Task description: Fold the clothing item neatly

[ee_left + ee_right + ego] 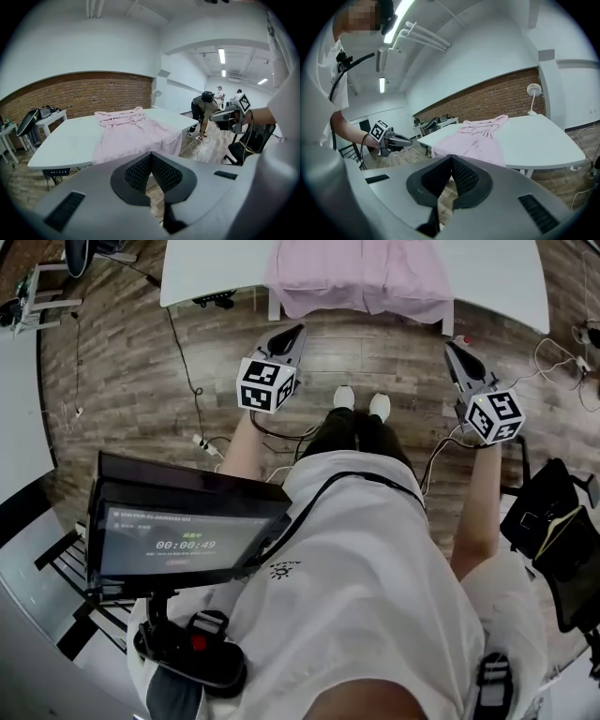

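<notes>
A pink garment (361,277) lies spread on the white table (206,277), its hem hanging over the near edge. Both grippers hang in the air over the wooden floor, short of the table and apart from the cloth. My left gripper (300,328) is shut and empty, pointing at the garment's left side. My right gripper (448,341) is also shut and empty, near the garment's right corner. In the left gripper view the garment (129,133) lies beyond the closed jaws (151,157). In the right gripper view the garment (480,138) shows past the closed jaws (451,159).
Cables (187,362) trail across the floor under the table's left part. A screen (183,540) is mounted at my left hip, and a black chair (548,512) stands at the right. A person (202,110) bends over in the background. A small white fan (533,93) stands on the table's far edge.
</notes>
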Action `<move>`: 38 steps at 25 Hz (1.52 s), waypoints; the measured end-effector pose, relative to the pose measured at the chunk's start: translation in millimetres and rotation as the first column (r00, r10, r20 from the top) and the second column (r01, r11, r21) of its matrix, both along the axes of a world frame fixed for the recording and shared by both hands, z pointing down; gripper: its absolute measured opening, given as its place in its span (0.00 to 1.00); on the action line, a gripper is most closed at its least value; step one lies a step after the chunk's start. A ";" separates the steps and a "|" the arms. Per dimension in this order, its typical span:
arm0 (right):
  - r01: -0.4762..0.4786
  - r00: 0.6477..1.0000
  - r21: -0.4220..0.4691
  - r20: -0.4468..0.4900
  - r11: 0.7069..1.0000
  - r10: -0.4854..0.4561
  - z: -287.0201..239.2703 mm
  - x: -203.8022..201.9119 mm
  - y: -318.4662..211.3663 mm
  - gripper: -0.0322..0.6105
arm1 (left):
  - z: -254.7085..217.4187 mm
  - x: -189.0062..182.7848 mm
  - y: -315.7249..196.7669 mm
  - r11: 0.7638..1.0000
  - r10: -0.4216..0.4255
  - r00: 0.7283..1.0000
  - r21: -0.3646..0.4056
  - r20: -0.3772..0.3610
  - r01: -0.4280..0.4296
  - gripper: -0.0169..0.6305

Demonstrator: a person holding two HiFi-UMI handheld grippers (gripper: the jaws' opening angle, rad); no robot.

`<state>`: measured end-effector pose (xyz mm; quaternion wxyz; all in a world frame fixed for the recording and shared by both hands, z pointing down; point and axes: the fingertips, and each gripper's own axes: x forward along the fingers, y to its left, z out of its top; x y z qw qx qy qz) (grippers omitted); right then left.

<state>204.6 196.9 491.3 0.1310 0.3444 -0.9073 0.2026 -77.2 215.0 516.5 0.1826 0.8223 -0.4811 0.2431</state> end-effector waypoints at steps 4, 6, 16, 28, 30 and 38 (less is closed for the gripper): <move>-0.032 0.999 0.013 -0.043 0.999 0.033 0.3 14.7 1.3 0.05 | 4.9 -9.9 0.0 1.000 -0.022 1.000 -0.005 -0.003 0.022 0.03; -0.058 0.995 0.022 -0.075 0.998 0.060 -2.4 27.6 3.4 0.05 | 7.1 -16.7 1.1 0.999 -0.030 1.000 -0.015 -0.001 0.030 0.03; -0.134 0.968 0.045 -0.206 0.990 0.141 76.1 44.9 -34.7 0.06 | 105.8 -84.4 -42.4 0.994 -0.048 0.994 -0.097 0.095 0.057 0.03; -0.087 0.941 0.043 -0.324 0.995 0.096 176.5 43.8 -68.9 0.22 | 194.4 -119.2 -73.7 0.991 -0.074 0.983 -0.101 0.167 0.092 0.28; -0.092 0.936 0.032 -0.337 0.995 0.097 191.0 48.0 -72.0 0.25 | 205.0 -123.4 -75.4 0.990 -0.068 0.982 -0.108 0.174 0.087 0.28; -0.104 0.932 -0.037 -0.353 0.994 0.085 247.1 64.2 -90.9 0.37 | 235.7 -131.3 -77.0 0.989 -0.014 0.982 -0.140 0.189 0.041 0.28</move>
